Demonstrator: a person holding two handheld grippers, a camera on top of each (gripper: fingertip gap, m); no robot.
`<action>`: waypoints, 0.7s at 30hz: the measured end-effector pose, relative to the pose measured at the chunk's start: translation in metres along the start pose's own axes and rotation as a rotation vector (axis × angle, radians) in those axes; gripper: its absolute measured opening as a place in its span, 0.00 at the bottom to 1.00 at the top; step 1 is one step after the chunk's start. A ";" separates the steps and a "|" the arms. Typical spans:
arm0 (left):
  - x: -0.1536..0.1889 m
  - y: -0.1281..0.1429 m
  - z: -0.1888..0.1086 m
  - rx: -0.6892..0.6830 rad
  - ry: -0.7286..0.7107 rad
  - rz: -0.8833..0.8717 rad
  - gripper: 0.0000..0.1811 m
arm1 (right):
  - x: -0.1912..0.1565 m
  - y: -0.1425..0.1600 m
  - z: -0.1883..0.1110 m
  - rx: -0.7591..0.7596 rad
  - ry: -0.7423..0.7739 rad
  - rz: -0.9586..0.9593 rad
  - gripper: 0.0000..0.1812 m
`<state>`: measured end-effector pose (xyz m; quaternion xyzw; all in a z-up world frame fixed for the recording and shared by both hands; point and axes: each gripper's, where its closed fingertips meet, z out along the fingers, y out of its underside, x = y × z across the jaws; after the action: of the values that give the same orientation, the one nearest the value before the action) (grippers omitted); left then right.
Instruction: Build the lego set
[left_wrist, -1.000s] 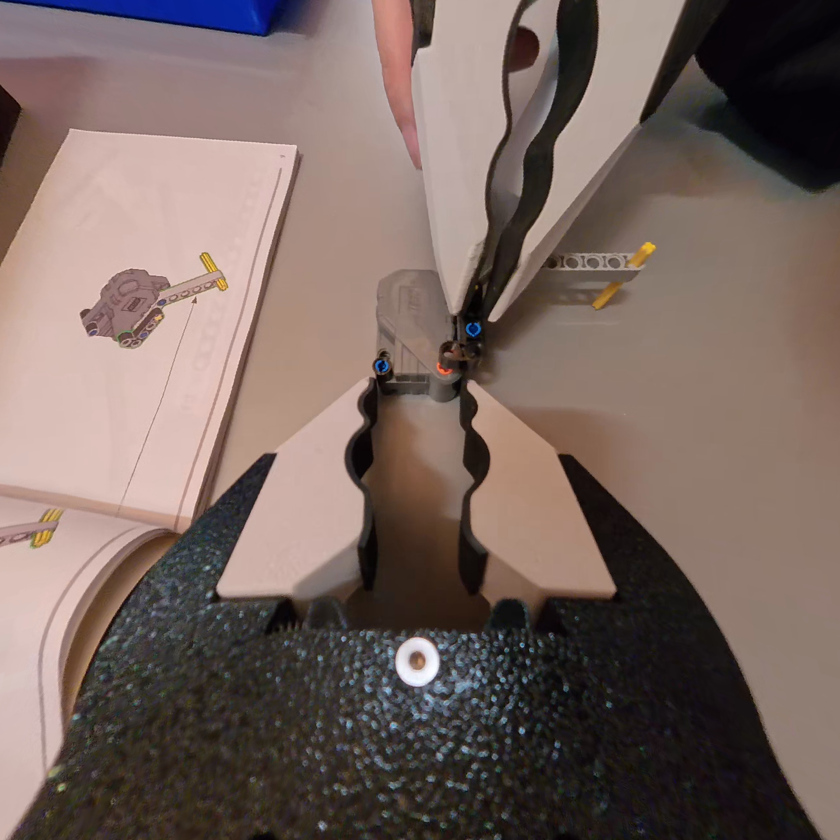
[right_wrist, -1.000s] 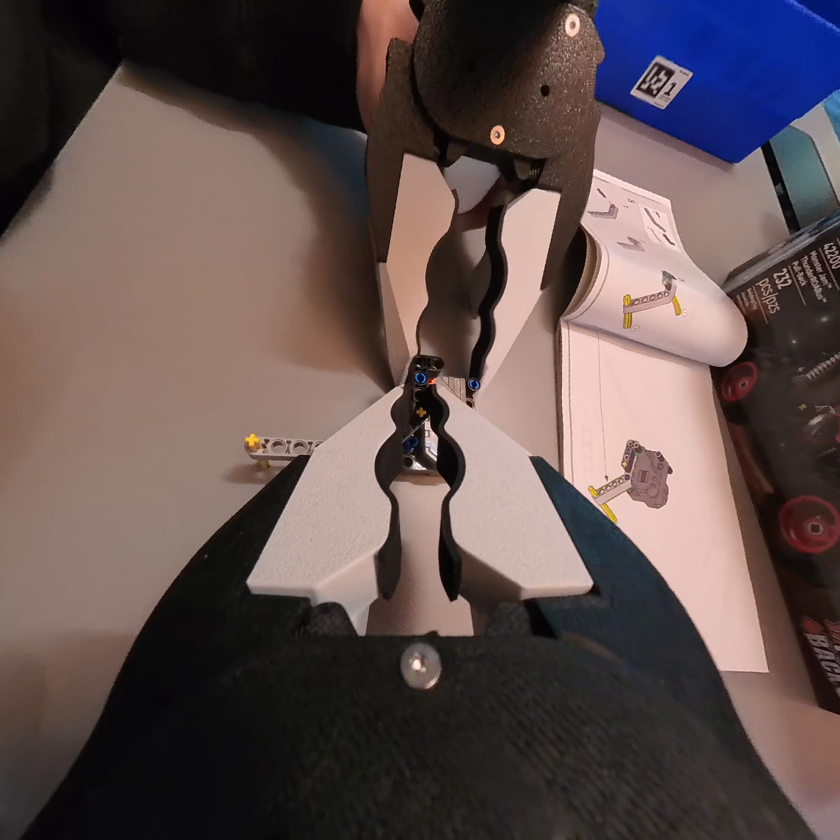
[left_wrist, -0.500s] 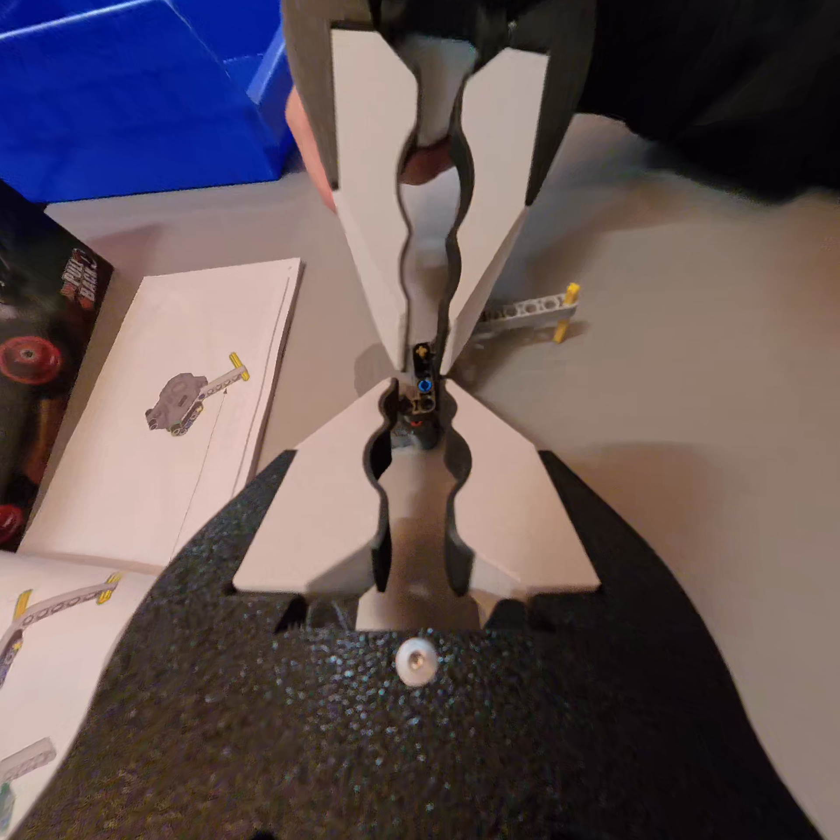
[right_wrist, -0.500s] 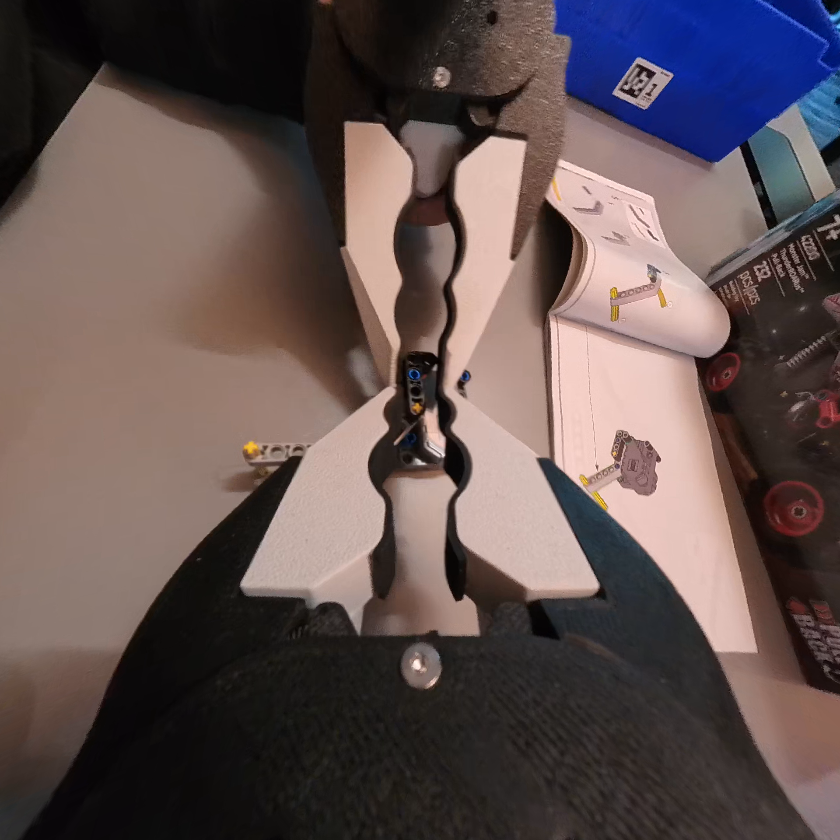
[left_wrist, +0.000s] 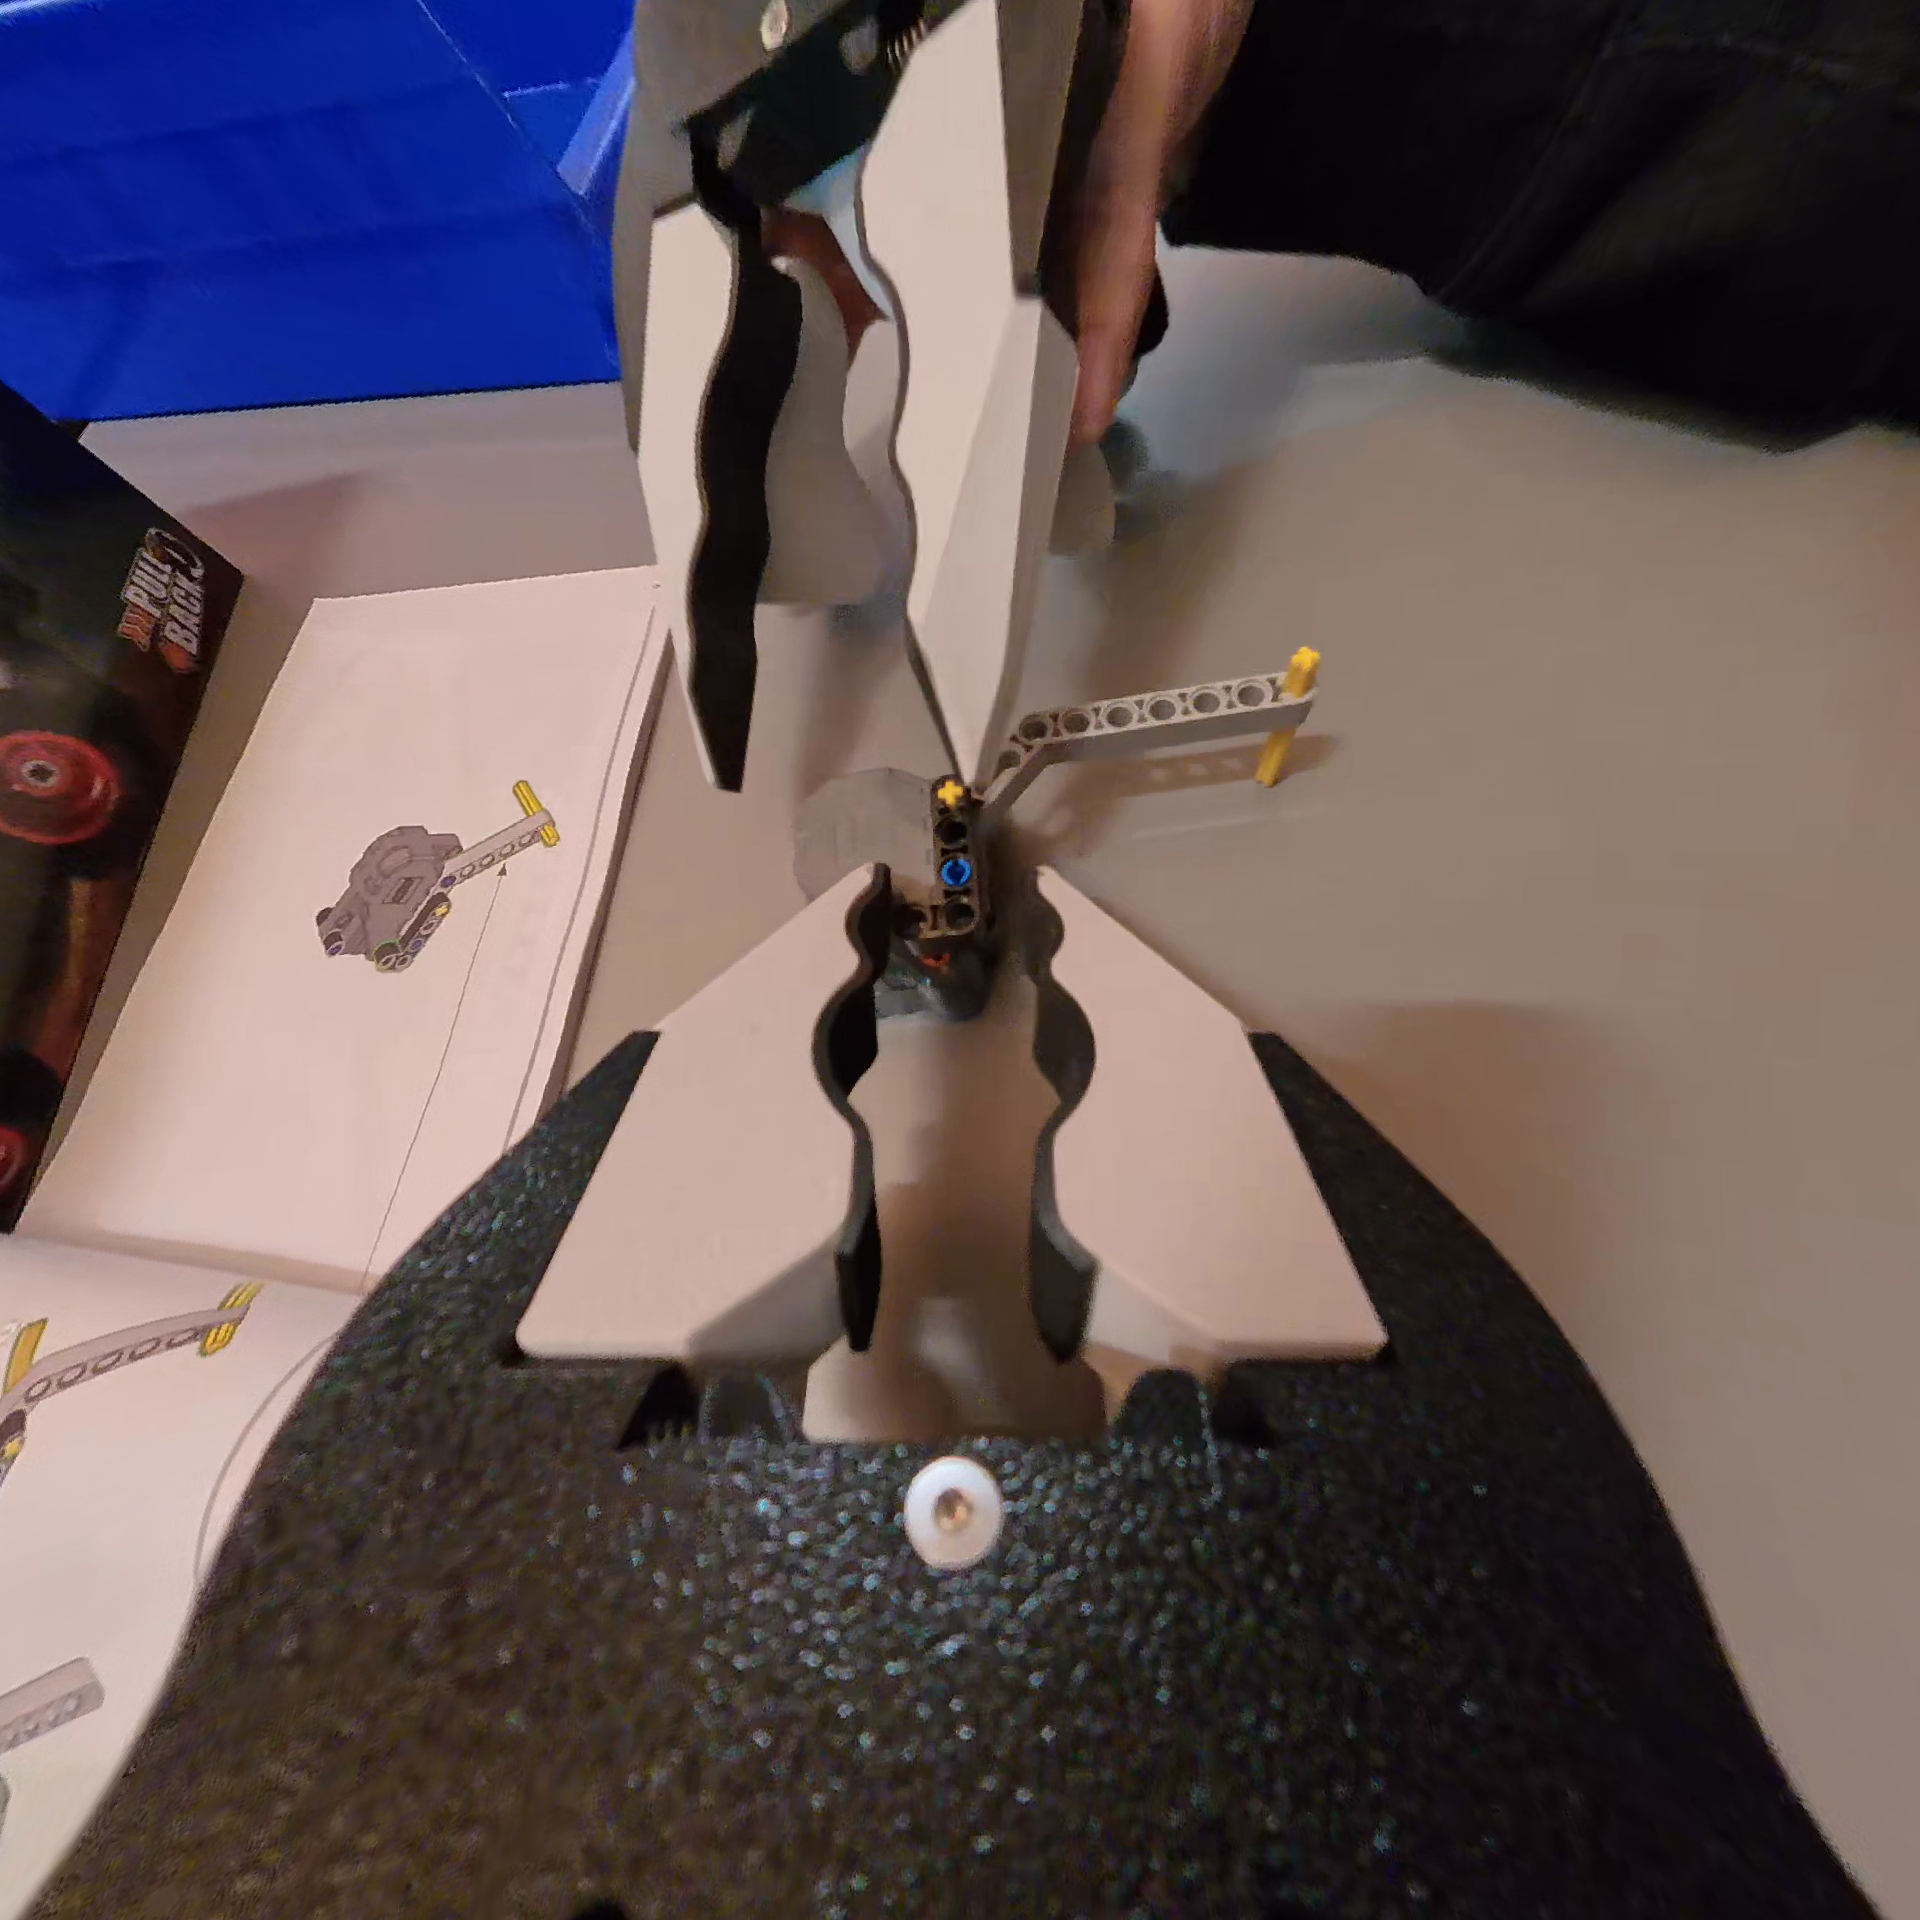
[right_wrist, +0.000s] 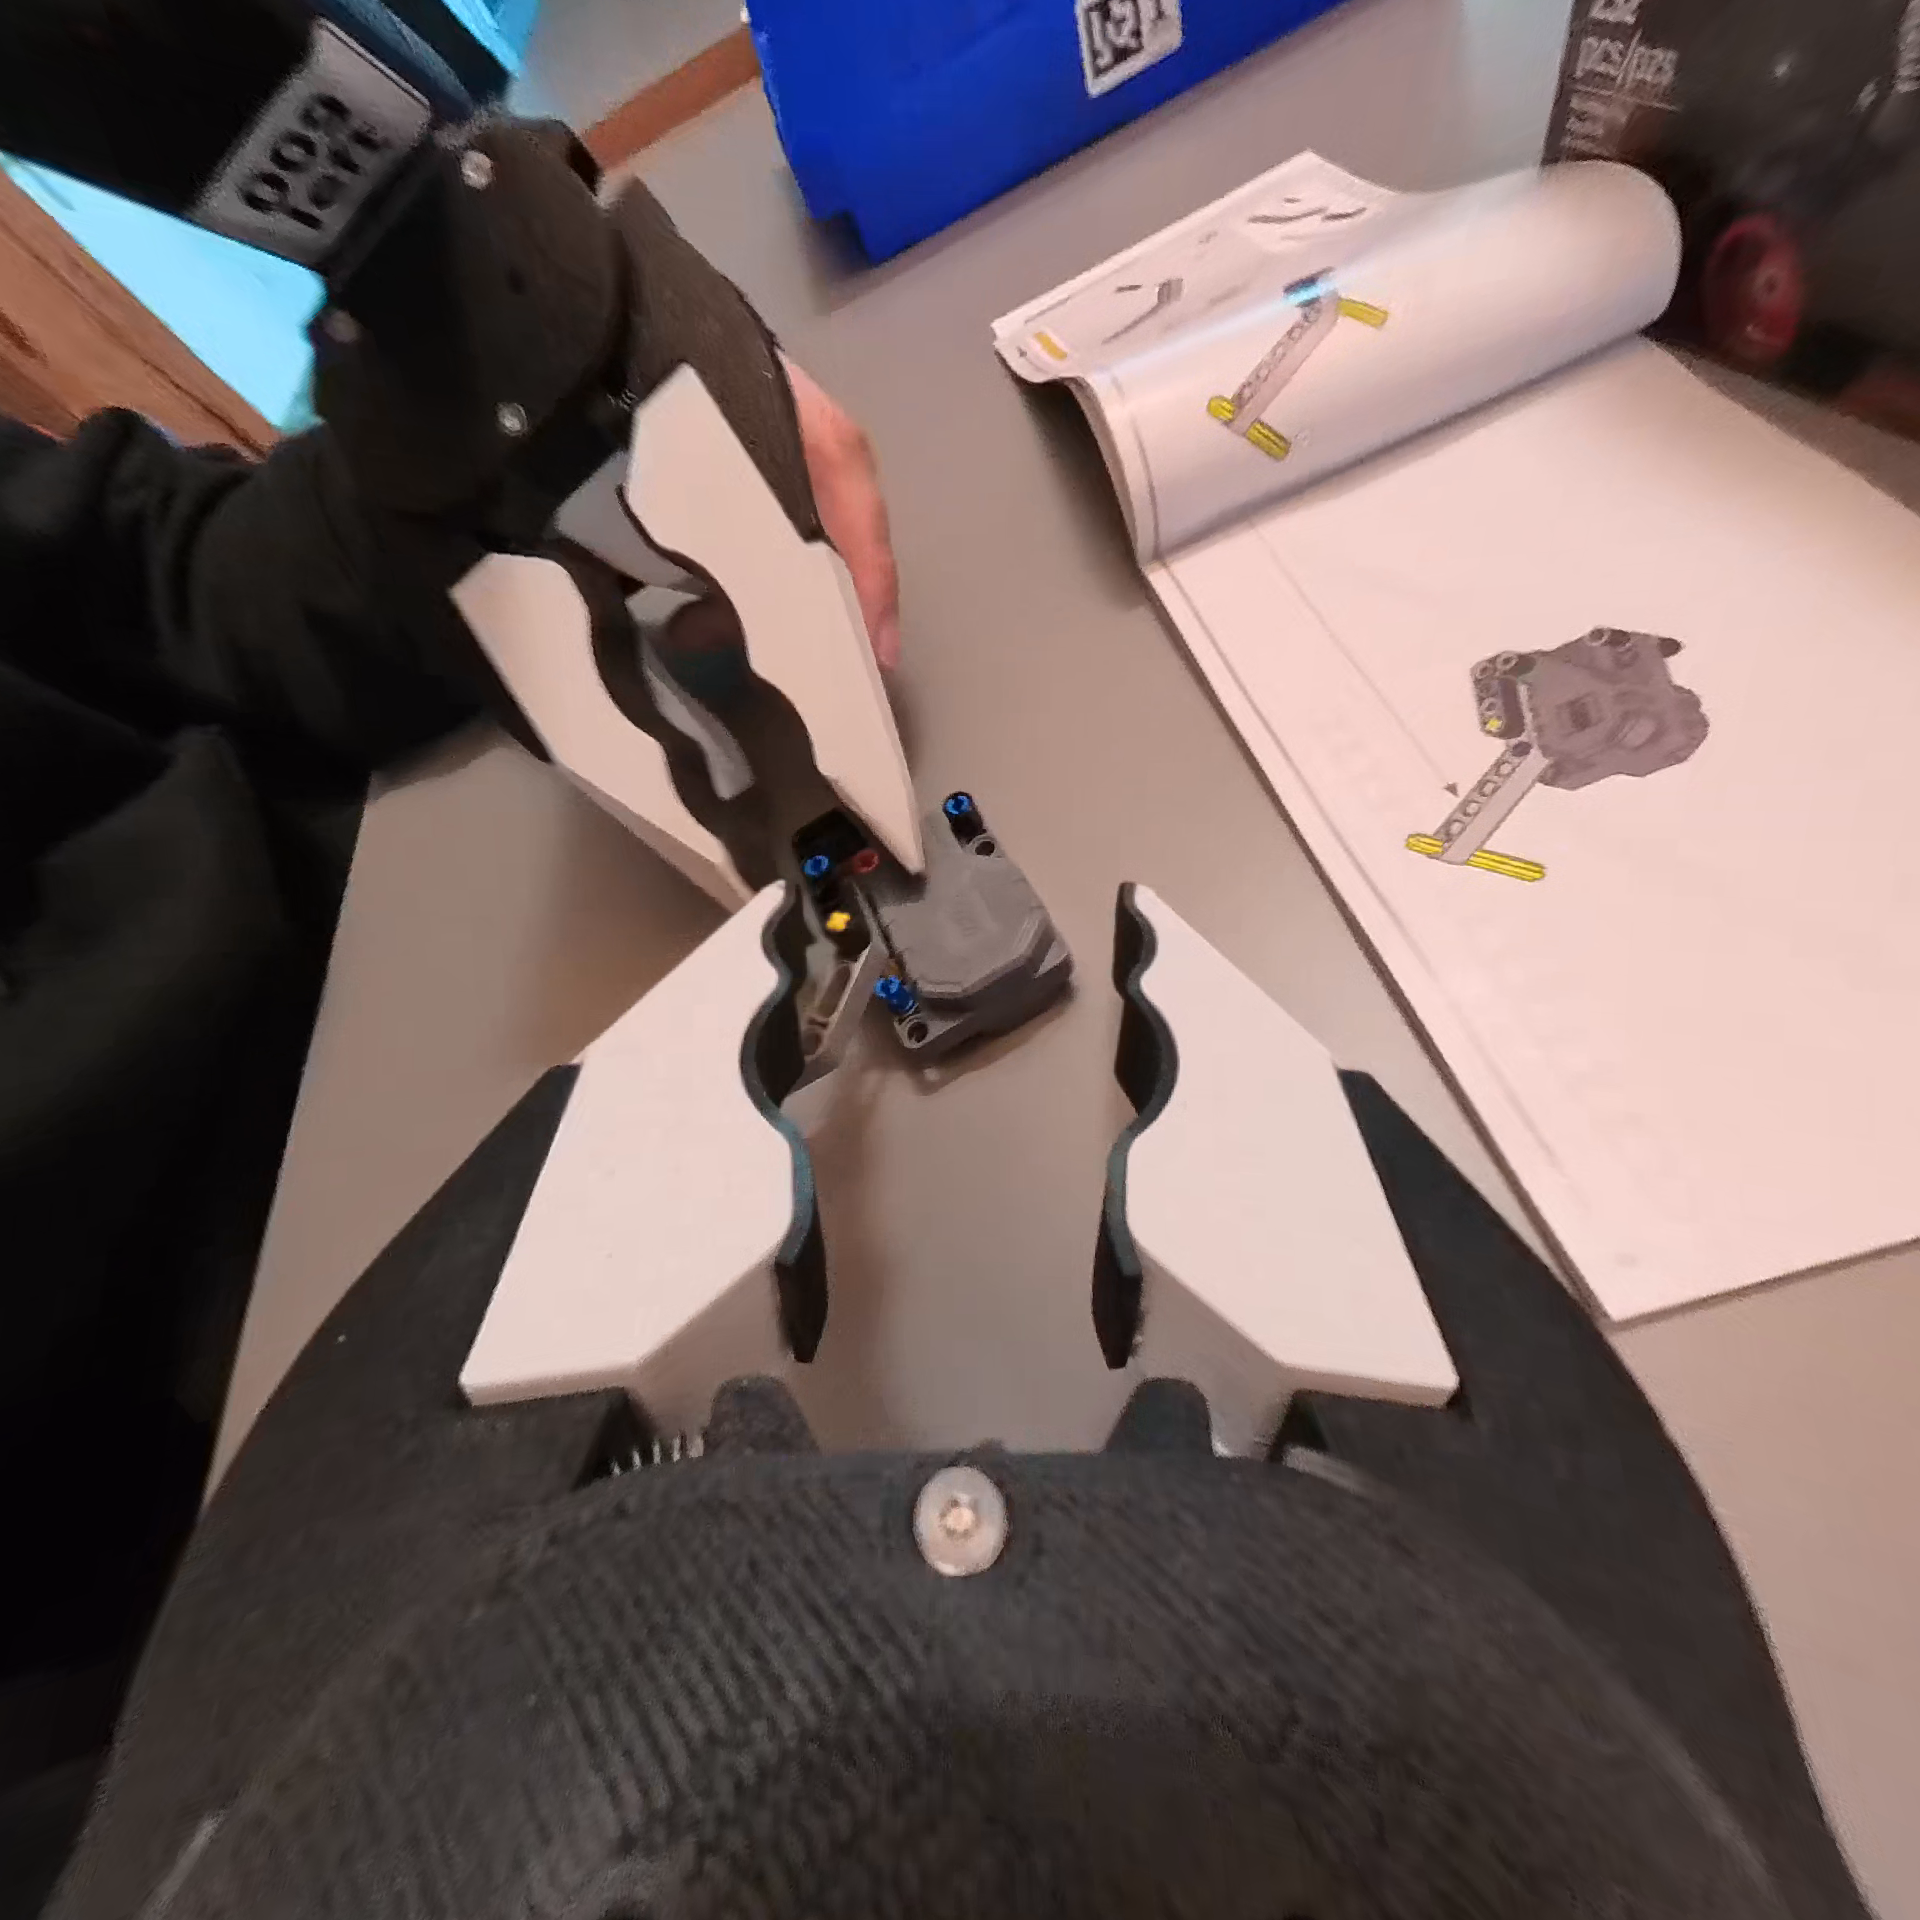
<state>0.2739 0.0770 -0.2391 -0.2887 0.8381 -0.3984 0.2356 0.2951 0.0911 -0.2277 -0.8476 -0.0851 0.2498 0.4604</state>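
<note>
My right gripper (right_wrist: 951, 914) has let go since half a second ago: its fingers now stand wide apart. The grey motor block (right_wrist: 961, 940) sits on the surface (right_wrist: 1039, 644), my left gripper (left_wrist: 951, 883) clamped on its black beam (left_wrist: 956, 857). The grey beam (left_wrist: 1153, 717) now joins it.

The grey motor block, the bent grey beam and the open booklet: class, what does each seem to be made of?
Motor block: moulded plastic, matte dark grey, crisp moulded edges. Bent beam: likely the same hard plastic, lighter grey, with evenly round holes. Booklet: paper, faintly glossy, since its turned page curls and catches light.
</note>
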 end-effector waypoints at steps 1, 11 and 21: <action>0.000 -0.002 -0.002 0.012 0.001 -0.011 0.14 | 0.004 0.000 0.001 -0.001 0.022 0.009 0.33; 0.000 0.010 -0.033 0.069 0.258 -0.779 0.30 | 0.000 0.003 -0.005 0.031 -0.007 0.221 0.33; -0.004 0.006 -0.022 0.114 0.357 -1.045 0.33 | -0.001 0.020 -0.008 -0.025 0.085 0.476 0.35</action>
<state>0.2612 0.0945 -0.2306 -0.5810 0.5874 -0.5496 -0.1241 0.2962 0.0741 -0.2400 -0.8591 0.1333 0.3145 0.3810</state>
